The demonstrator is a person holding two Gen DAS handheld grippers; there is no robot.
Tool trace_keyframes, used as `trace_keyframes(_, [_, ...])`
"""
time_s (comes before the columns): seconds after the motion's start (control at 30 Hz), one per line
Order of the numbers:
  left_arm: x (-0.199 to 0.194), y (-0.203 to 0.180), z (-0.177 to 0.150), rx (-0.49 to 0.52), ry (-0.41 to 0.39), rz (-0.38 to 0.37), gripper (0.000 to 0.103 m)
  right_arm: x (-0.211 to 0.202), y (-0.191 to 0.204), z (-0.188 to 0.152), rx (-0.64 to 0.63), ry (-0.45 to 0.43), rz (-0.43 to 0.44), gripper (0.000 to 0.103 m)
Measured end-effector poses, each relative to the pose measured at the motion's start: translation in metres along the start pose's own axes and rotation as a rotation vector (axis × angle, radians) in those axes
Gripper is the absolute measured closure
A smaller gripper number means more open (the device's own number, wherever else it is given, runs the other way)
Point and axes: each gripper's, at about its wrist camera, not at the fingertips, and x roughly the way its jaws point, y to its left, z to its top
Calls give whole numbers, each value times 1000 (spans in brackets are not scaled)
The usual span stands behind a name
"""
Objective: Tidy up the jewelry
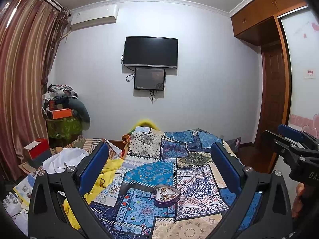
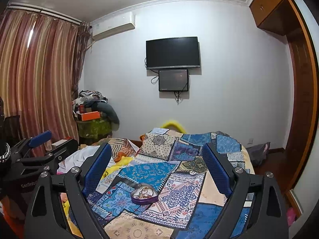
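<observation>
A purple heart-shaped tin [image 1: 167,196] lies open on the patchwork bedspread [image 1: 151,171], with a tangle of gold-coloured jewelry [image 1: 165,192] inside it. My left gripper [image 1: 159,159] hangs above and short of the tin, open, nothing between its blue pads [image 1: 93,169]. In the right wrist view the same tin [image 2: 144,195] and jewelry [image 2: 144,192] sit low between the fingers of my right gripper [image 2: 156,159], which is also open and empty. Each gripper shows at the other view's edge: the right gripper [image 1: 289,139] and the left gripper [image 2: 39,139].
White cloth and papers [image 1: 63,159], a red and grey box [image 1: 36,153] and a yellow blanket [image 1: 107,171] crowd the bed's left side. A pile of clothes and an orange box [image 1: 61,113] stand in the far corner. A wardrobe [image 2: 299,99] lines the right.
</observation>
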Motion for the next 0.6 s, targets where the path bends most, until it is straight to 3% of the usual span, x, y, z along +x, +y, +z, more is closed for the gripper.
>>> trace_keyframes(0.6, [0,-1,3,1,4,-6,0,1,-1,1,8,17,3,13])
